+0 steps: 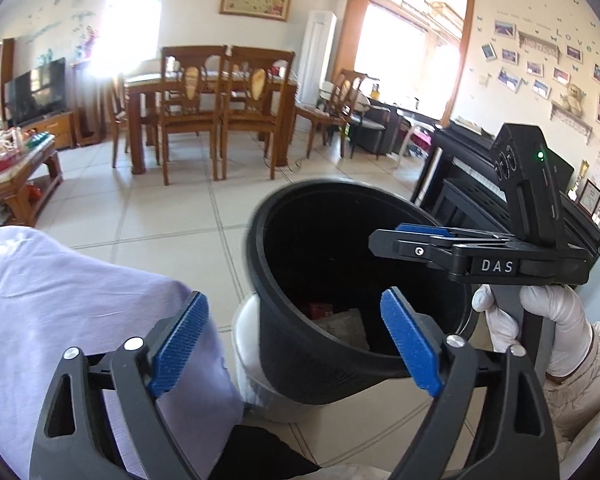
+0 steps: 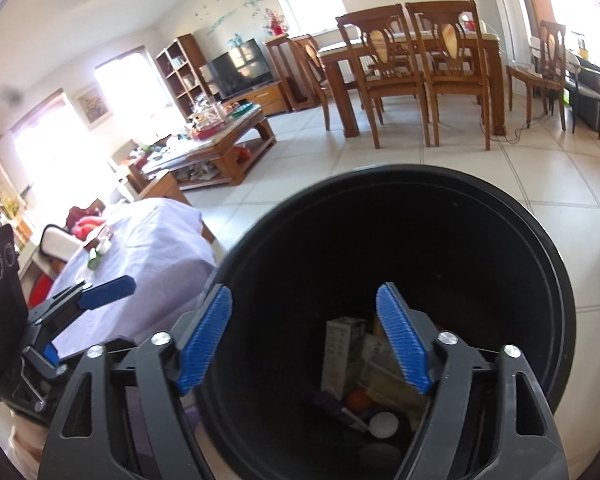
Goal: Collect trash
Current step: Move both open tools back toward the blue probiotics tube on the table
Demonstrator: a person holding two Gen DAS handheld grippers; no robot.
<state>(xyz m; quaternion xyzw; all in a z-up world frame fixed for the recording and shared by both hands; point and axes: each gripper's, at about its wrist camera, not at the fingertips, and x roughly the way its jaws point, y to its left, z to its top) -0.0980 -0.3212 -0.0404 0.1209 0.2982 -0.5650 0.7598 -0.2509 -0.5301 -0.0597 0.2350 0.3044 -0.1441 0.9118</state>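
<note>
Black bin [image 2: 420,240] (contents dim), left gripper [image 1: 296,340] and right gripper [image 2: 304,340] fingers spread empty

Black round bin [image 2: 480,264] stands upright, boxes and wrappers [image 2: 352,364] at its bottom

The left wrist view looks level across the black bin [image 1: 340,280] toward the dining table [image 1: 204,84]; the right wrist view peers closer, seemingly straight down inside.
</note>
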